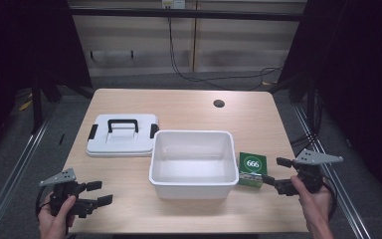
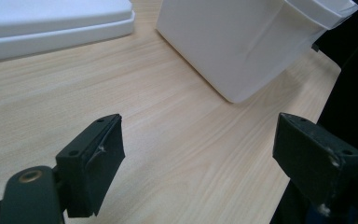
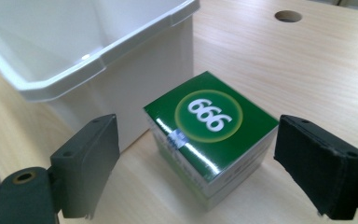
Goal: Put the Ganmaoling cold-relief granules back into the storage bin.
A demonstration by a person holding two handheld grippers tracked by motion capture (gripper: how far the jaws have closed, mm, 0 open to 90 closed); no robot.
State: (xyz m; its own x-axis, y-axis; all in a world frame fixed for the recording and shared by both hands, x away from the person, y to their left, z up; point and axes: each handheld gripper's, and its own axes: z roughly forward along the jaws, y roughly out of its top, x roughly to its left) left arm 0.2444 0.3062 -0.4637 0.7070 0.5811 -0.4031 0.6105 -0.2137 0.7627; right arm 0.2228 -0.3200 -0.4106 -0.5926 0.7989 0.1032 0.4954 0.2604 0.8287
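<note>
High view, tabletop [image 1: 189, 107]: light wood, with a round hole [image 1: 219, 103] near its far right part.
High view, white tub [image 1: 194, 185]: open-topped, standing at the middle of the tabletop.
High view, white lid [image 1: 122, 142]: lies flat just left of the tub, its black handle up and a black clip at each end.
High view, green box [image 1: 252, 169]: marked 666, it sits on the tabletop just beside the tub's right wall, near the front right edge.
High view, right gripper [image 1: 274, 172]: held in a hand at the right, its fingers spread and aimed at the green box, close to it but apart from it.
High view, left gripper [image 1: 99, 192]: held in a hand at the front left corner, its fingers spread over bare wood, well apart from the tub and the lid.
Left gripper view, left gripper [image 2: 198, 154]: fingers wide apart with nothing between them but wood; the tub's outer wall [image 2: 233, 42] lies ahead to the right and the lid's edge [image 2: 56, 35] ahead to the left.
Right gripper view, right gripper [image 3: 196, 161]: fingers wide apart, one on each side of the green box [image 3: 212, 128], neither touching it.
Right gripper view, green box: stands upright on the wood with its 666 face up, its far corner just beside the tub's wall [image 3: 135, 93]; the hole [image 3: 288, 16] lies far behind.
</note>
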